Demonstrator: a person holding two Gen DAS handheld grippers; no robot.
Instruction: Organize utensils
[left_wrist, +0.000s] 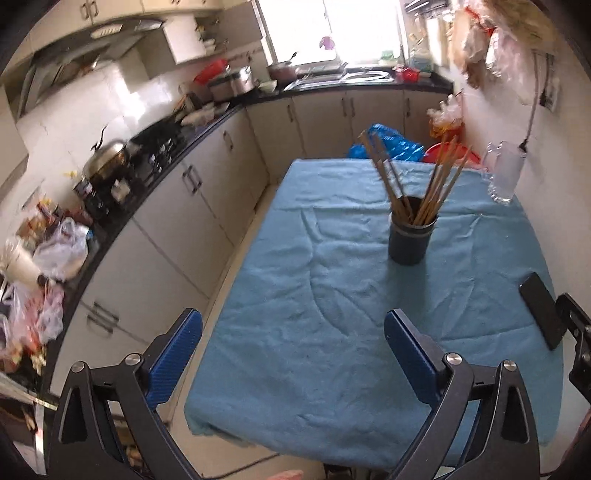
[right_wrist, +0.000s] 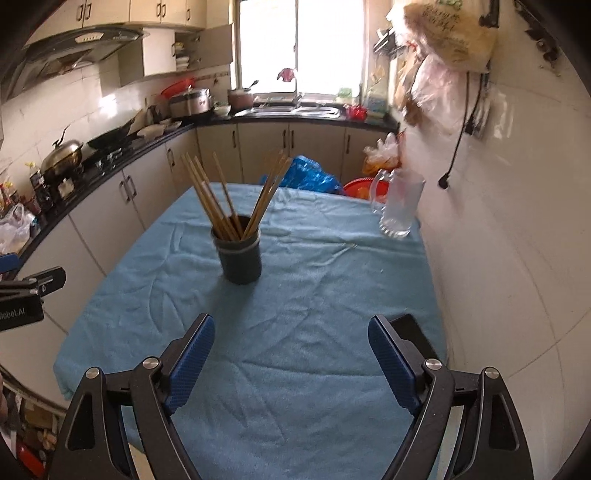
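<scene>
Your left gripper (left_wrist: 293, 354) – jaws wide, nothing between | your right gripper (right_wrist: 291, 360) – jaws wide, nothing between | chopsticks (right_wrist: 229, 199) stand fanned in dark holder (right_wrist: 240, 254), mid-bench on blue cloth (right_wrist: 295, 295) | both your grippers well apart from holder | glass mug (right_wrist: 399, 206) at far right corner.
</scene>
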